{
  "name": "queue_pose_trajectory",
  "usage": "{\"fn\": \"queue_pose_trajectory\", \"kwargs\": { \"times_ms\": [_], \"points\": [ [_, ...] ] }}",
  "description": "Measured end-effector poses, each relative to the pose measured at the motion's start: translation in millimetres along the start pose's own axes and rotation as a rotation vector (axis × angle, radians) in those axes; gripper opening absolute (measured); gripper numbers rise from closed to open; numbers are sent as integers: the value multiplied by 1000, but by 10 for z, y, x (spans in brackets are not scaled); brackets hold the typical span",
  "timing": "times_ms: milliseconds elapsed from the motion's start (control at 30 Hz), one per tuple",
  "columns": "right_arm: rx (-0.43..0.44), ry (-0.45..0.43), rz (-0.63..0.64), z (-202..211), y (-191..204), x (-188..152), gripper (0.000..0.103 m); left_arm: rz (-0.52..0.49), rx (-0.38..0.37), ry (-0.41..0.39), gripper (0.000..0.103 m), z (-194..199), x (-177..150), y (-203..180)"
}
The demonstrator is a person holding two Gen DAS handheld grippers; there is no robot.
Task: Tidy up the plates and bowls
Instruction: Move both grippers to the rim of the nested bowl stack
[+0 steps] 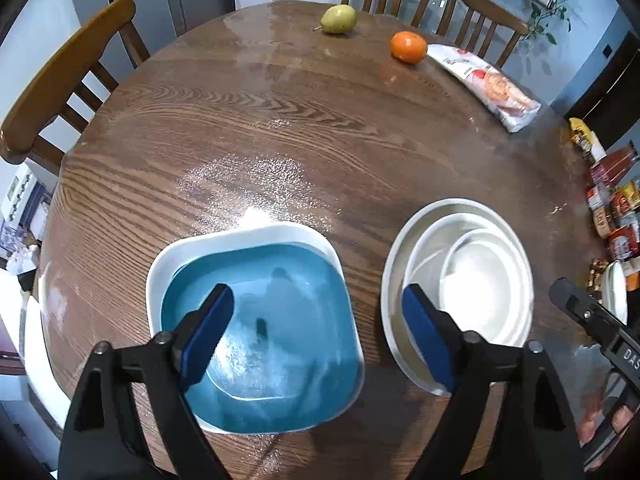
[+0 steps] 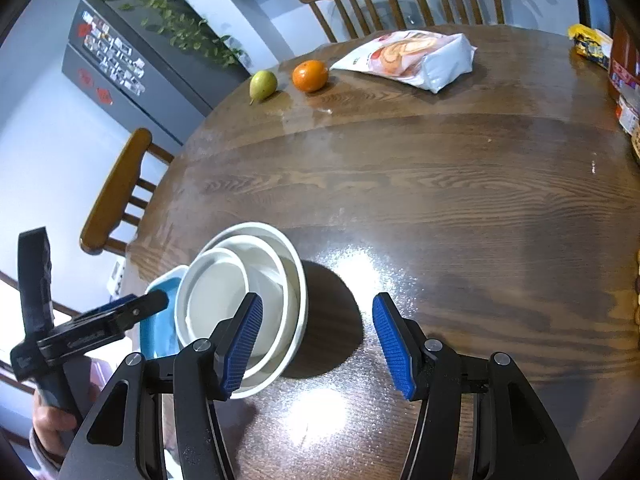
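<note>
A square blue plate (image 1: 280, 320) lies nested in a square white plate (image 1: 248, 236) near the table's front edge. To its right stands a stack of three round white bowls (image 1: 480, 280), each smaller one inside the larger. My left gripper (image 1: 316, 328) is open and empty above the blue plate's right side. My right gripper (image 2: 318, 344) is open and empty just right of the bowl stack (image 2: 240, 300). The blue plate (image 2: 160, 332) shows at the left of the right wrist view, partly hidden by the left gripper's body.
The round wooden table (image 1: 320, 140) holds a pear (image 1: 339, 19), an orange (image 1: 408, 47) and a snack bag (image 1: 488, 84) at the far side. Jars and packets (image 1: 612, 208) line the right edge. Wooden chairs (image 1: 60, 88) surround the table.
</note>
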State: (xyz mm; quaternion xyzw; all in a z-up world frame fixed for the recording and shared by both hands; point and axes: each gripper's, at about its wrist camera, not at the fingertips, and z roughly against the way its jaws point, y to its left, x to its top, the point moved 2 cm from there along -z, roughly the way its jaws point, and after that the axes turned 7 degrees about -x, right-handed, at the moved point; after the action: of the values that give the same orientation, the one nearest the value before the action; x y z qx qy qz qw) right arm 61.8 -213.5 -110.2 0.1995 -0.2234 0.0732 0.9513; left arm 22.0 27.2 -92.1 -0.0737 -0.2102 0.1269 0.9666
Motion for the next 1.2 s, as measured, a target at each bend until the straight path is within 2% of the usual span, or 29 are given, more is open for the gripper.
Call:
{"fn": "queue_pose_trajectory", "kwargs": {
  "times_ms": [133,467,533,700,733,800,1200],
  "points": [
    [7,16,-5,-66,-23,-18,58,-6,21,26,78,-80,-5,20],
    [24,72,-33,-211,-96,-39,56,-27,20,73,78,-180,62,-20],
    [25,84,-34,-254,-100,-46,53,-44,30,81,75,-200,58,-58],
    [26,87,-41,-277,-108,-22,52,-67,28,91,72,-202,76,-100],
    [40,88,-45,-271,-107,-22,47,-83,35,90,71,-198,88,-121],
    [65,92,-58,-266,-114,-29,44,-110,55,90,71,-205,102,-145],
    [-9,74,-52,-170,-168,3,44,-124,49,101,71,-232,122,-164]
  ]
}}
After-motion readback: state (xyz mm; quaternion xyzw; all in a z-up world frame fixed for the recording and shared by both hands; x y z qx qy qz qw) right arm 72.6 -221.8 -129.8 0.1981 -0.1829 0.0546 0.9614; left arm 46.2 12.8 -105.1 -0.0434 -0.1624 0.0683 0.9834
